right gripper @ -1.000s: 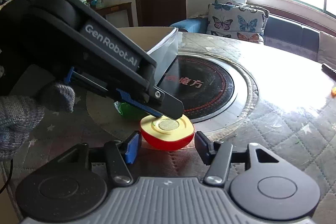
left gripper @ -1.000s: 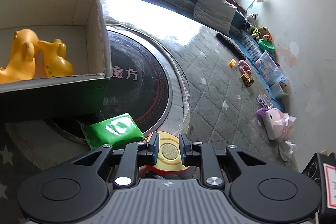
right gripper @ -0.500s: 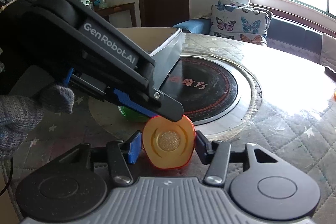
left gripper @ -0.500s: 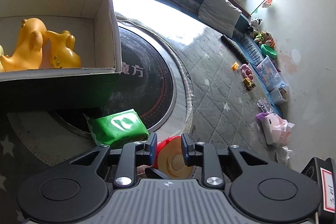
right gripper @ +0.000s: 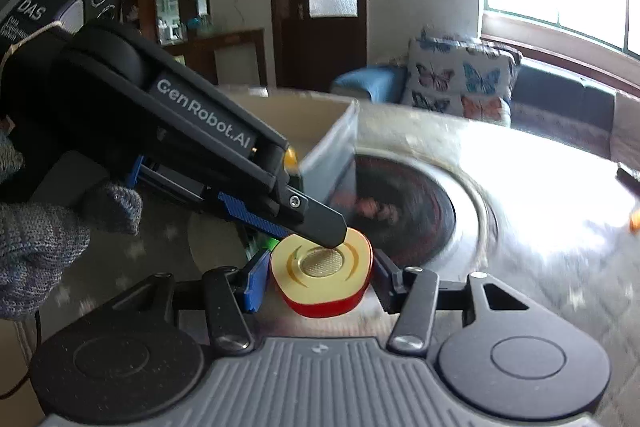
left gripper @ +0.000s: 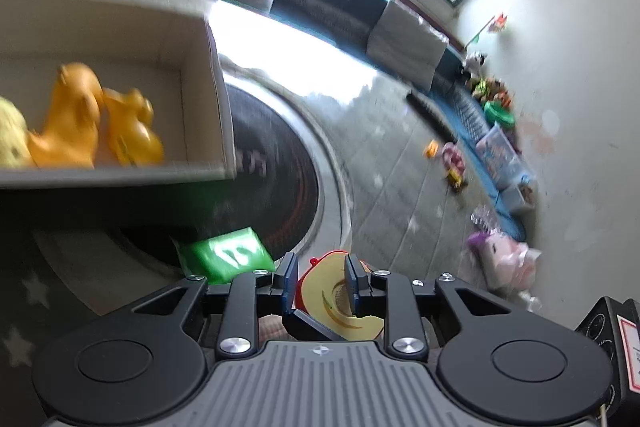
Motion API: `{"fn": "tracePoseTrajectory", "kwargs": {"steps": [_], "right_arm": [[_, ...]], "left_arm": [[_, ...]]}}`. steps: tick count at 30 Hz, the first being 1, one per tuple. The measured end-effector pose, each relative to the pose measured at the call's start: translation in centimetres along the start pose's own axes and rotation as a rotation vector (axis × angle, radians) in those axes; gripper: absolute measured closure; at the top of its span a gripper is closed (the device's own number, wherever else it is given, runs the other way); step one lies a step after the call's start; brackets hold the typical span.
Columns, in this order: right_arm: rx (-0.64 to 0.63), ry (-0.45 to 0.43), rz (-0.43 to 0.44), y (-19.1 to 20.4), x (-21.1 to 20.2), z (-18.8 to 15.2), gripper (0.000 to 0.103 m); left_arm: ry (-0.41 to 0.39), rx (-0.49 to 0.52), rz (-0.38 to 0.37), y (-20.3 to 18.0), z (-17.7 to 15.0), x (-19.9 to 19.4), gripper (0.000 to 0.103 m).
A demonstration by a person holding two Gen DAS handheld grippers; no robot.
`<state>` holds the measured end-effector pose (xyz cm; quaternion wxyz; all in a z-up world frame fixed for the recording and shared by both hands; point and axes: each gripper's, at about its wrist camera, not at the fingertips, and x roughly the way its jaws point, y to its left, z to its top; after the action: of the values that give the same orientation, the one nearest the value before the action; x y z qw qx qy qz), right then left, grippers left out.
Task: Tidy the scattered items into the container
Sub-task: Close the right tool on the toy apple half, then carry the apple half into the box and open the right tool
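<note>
Pinching the toy apple half (right gripper: 322,277) by its red sides just above the table, near the box (left gripper: 200,67), the right claw (right gripper: 320,277) holds something light, stiff, probably slippery, while the left claw's (left gripper: 322,285) jaws, closing, straddle its edge.

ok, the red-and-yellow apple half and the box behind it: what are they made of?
Red-and-yellow apple half: looks like hard moulded plastic, with a glossy red skin, a matte yellow cut face and a mesh-textured centre disc, perhaps hook-and-loop. Beige open box: likely cardboard, matte, with thin flat walls and square corners.
</note>
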<state>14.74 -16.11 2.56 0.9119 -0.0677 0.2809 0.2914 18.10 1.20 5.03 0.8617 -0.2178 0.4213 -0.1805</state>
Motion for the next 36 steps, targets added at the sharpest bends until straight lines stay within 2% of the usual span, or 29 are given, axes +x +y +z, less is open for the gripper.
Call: {"fn": "tracePoseTrajectory", "kwargs": {"steps": [8,15,25,36], "right_arm": [[-0.038,-0.083,0.03,1.9,3.4,5.5,0.05],[-0.054,-0.066,0.048,2.9,8.1,8.3,0.05],[-0.039,-0.005,0.066,2.5,11.7,7.6,0.05],[-0.06,-0.016,0.063,2.7,10.8,6.9,0.049]], "left_arm": [[-0.137,-0.003,0.059,1.9,4.3,-3.1,0.077],[-0.167,-0.065,0.119,5.5,6.9,-2.6,0.076],[-0.148,-0.106,0.138,8.6,7.5,-1.0,0.076],[-0.144,-0.1,0.136,8.4,6.6,-1.4,0.076]]}}
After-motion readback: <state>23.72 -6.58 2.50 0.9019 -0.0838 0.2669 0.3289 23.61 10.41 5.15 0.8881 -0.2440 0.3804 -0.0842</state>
